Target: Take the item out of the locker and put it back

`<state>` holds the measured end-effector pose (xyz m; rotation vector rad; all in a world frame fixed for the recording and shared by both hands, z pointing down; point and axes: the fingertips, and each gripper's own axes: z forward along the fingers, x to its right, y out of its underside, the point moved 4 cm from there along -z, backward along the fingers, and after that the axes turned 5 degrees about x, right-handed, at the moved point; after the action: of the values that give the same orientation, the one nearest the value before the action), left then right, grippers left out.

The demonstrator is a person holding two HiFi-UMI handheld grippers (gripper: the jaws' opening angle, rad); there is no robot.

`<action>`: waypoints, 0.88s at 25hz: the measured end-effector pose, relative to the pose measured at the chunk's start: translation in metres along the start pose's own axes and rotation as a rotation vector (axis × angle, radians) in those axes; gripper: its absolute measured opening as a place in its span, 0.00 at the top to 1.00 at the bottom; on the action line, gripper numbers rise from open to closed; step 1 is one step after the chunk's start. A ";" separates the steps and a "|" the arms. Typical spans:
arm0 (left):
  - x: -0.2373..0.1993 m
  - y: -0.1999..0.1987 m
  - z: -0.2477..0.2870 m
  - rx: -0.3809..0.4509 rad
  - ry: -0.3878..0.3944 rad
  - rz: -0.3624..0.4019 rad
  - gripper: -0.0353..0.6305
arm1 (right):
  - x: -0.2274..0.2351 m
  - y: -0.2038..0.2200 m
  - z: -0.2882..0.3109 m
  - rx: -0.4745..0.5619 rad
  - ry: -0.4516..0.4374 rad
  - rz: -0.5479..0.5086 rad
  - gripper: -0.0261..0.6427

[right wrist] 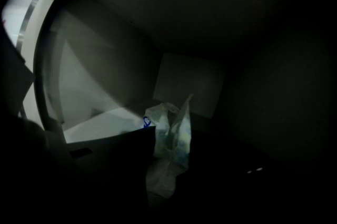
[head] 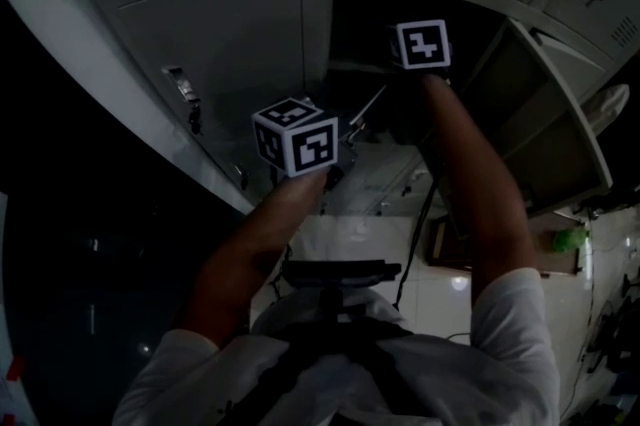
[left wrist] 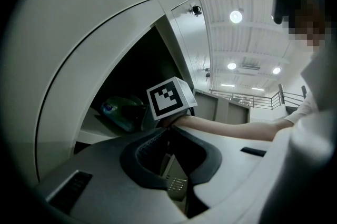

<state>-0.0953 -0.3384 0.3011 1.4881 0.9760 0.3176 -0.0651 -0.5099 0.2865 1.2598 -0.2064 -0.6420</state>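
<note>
Grey steel lockers line a dim hall where a person in white sleeves works two hand-held grippers at one open locker. The right gripper reaches deep inside it, jaws a little apart, with a crumpled plastic bag standing upright between them. It is too dark there to tell whether the pads touch the bag. From the left gripper view the bag looks green and sits on the locker's pale floor, near the front.

The left gripper waits outside the opening, jaws together on nothing, close to the closed door to the left of the opening. The right forearm and its marker cube cross just in front of it.

The locker's door swings wide on the right of the right arm, and the frame of the opening hems the arm in on the other side. A latch hangs on the closed door.

A small blue mark shows on the bag's edge, too small to read. Round ceiling lights and a railing show in the hall behind.
</note>
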 end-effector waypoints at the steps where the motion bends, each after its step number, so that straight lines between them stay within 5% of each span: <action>1: 0.000 0.000 -0.001 0.001 -0.003 -0.002 0.94 | -0.001 0.000 0.000 0.001 -0.016 0.004 0.80; 5: 0.003 -0.001 -0.006 0.011 -0.010 0.001 0.94 | -0.002 -0.001 -0.003 0.020 -0.036 -0.010 0.67; 22: 0.019 -0.003 -0.022 0.035 0.002 0.034 0.94 | -0.009 -0.013 -0.061 0.139 -0.048 0.025 0.62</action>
<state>-0.1006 -0.3103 0.2961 1.5383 0.9629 0.3278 -0.0470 -0.4576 0.2571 1.3734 -0.3104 -0.6458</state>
